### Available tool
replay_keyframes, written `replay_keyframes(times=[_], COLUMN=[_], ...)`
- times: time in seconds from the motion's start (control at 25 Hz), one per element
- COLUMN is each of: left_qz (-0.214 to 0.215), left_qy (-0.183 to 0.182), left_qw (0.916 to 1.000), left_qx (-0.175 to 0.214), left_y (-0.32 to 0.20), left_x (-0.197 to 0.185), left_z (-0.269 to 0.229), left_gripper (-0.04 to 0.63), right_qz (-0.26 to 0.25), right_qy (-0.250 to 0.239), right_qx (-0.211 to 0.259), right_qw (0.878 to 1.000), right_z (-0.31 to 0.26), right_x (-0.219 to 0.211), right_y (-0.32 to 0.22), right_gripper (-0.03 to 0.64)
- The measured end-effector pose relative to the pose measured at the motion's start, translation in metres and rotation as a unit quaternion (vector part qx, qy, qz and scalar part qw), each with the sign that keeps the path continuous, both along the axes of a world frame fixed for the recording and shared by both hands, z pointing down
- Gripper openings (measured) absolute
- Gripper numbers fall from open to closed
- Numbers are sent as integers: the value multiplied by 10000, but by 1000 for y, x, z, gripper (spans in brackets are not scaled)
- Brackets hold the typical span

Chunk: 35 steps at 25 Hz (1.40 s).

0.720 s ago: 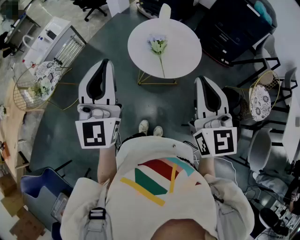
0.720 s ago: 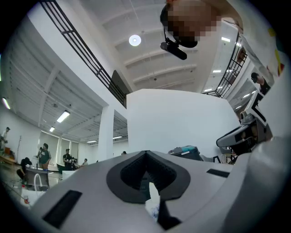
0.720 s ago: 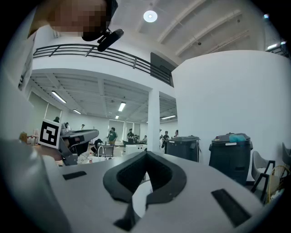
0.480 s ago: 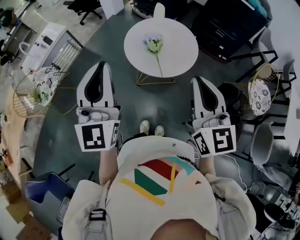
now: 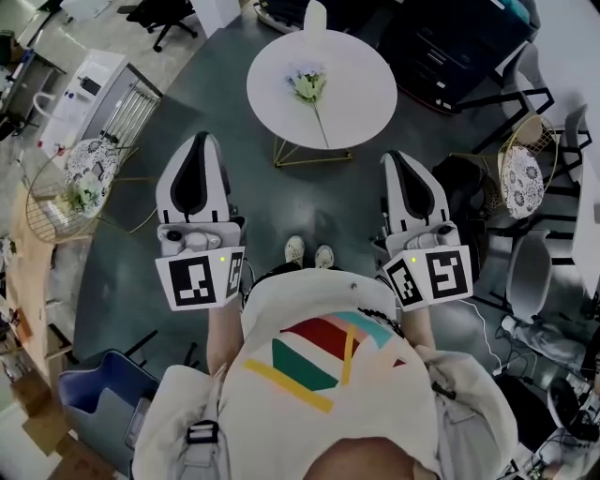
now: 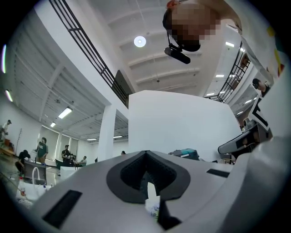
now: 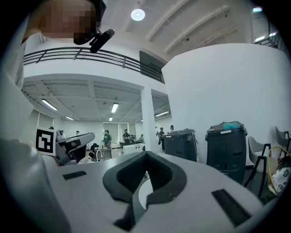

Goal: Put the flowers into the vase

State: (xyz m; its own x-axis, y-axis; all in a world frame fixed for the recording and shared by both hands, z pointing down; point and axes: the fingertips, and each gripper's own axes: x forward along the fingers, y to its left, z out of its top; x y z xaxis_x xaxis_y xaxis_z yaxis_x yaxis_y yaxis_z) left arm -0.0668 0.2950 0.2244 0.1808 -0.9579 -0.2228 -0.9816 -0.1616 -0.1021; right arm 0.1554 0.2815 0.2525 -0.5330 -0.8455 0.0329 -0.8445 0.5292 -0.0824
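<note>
The flower [image 5: 313, 94] lies flat near the middle of the round white surface [image 5: 366, 103], its pale head toward the far edge and its stem [image 5: 322, 129] pointing at the near edge. The white vase [image 5: 315, 16] stands at the far edge of the surface, just beyond the head.

Both tools hang well short of the surface, over the floor. The left hand-held gripper [image 5: 200, 141] has its jaws closed tip to tip on nothing, and the right hand-held gripper [image 5: 397, 157] is likewise closed and empty.

The flower looks light, with a soft head that would crush and a thin stem that may bend or twist in a pinch. Mid-stem, below the leaves, seems the best hold. Lying flat, the stem leaves little room under it for a jaw. The vase looks tall and could tip if nudged.
</note>
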Motion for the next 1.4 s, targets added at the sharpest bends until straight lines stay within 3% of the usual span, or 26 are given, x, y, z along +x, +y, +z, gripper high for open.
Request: replay_keyframes(times=[0.28,0.44,0.8,1.04,1.16,1.4], left_qz=[146,163,375,306,274,154], left_qy=[180,456,452,592,457,555], left_qw=[9996,9980,9983,9976,9985,9983], left_qx=[148,407,-68,-186,-89,-27], left_y=[3,12,-19,-60,-86,-178], left_x=[-18,-34,-34,-34,-35,-48], left_z=[2,-2,26,34,30,24], left_gripper=[6,6,6,6,6,6], right_qz=[-1,20,120,207,252,162], right_qy=[-53,-145,246,-85,-352,-587], right_qx=[42,-39,-87,-204,-253,-66], right_qw=[10000,9999,9996,9995,9987,9981], right_z=[-7,-4,9,25,29,12], right_x=[-17,-34,-46,-36,-32,-33], right_y=[-3,3,-3,-55,-91,-169], right_gripper=[8,8,9,9,9,9])
